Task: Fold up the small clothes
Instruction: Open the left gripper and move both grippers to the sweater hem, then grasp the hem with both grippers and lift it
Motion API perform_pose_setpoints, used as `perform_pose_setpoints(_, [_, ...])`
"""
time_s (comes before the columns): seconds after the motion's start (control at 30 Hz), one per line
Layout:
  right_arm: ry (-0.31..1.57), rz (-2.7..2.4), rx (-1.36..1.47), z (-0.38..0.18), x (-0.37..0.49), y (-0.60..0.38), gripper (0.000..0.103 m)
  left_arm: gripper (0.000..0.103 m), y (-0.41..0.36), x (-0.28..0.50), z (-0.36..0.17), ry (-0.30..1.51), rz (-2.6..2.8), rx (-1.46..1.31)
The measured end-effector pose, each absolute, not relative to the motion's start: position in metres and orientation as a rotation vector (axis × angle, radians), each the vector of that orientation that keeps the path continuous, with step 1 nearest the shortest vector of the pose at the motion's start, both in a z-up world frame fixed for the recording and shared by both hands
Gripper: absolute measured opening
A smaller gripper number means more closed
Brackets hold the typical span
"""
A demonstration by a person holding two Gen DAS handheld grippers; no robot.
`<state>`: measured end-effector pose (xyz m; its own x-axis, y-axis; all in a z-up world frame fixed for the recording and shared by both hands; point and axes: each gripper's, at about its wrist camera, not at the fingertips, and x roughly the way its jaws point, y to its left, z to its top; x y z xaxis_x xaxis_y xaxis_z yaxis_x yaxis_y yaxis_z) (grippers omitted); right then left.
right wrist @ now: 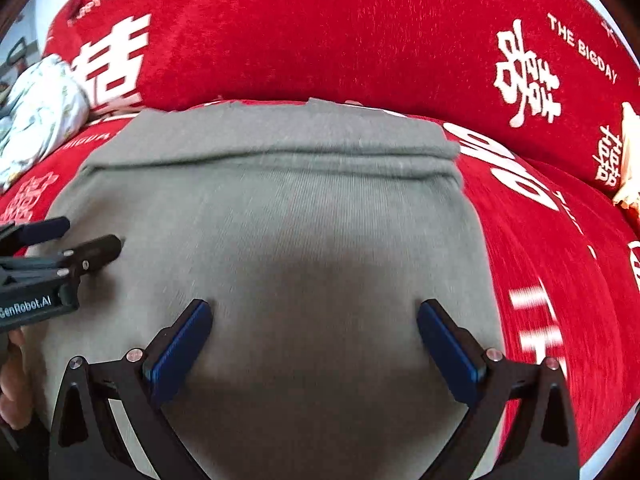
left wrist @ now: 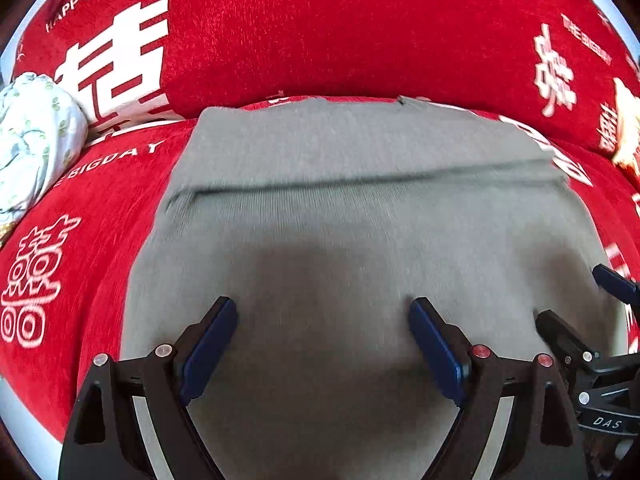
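Left wrist view: the left gripper (left wrist: 323, 312) hangs over the near half of a grey knit garment (left wrist: 360, 208) lying flat on a red sofa cover (left wrist: 320, 40) printed with white characters, jaws spread wide with nothing between them, a fold edge crossing the garment farther off, the right gripper (left wrist: 580, 304) at the right edge, and a pale floral bundle (left wrist: 36, 136) far left. Right wrist view: the right gripper (right wrist: 314, 316) is likewise wide apart and empty above the same garment (right wrist: 280, 200), the left gripper (right wrist: 84, 236) entering from the left with its fingers parted, and a cream object (right wrist: 630, 160) at the far right
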<state>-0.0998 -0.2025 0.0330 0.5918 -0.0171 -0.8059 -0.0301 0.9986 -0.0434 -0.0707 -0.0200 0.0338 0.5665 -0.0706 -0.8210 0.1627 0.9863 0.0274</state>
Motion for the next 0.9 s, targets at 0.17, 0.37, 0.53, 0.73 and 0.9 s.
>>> perform_pose_setpoints(0.17, [0.934, 0.019, -0.078, 0.033, -0.147, -0.199, 0.102, 0.095, -0.013, -0.113, 0.032, 0.978, -0.17, 0.099])
perform_pose_setpoints(0.37, [0.974, 0.025, -0.149, 0.024, -0.2, -0.189, 0.102, 0.102, -0.009, -0.172, 0.018, 1.041, -0.163, 0.099])
perform_pose_setpoints(0.53, [1.014, 0.014, -0.23, 0.007, -0.225, -0.177, 0.102, 0.102, -0.003, -0.192, 0.007, 1.087, -0.158, 0.093])
perform_pose_setpoints(0.73, [1.113, -0.012, -0.184, 0.007, -0.242, -0.198, 0.103, 0.102, 0.05, -0.213, 0.01, 1.118, -0.027, -0.115])
perform_pose_setpoints(0.9, [1.122, -0.129, 0.013, 0.008, -0.243, -0.241, 0.103, 0.102, 0.104, -0.207, -0.02, 1.227, 0.029, -0.39])
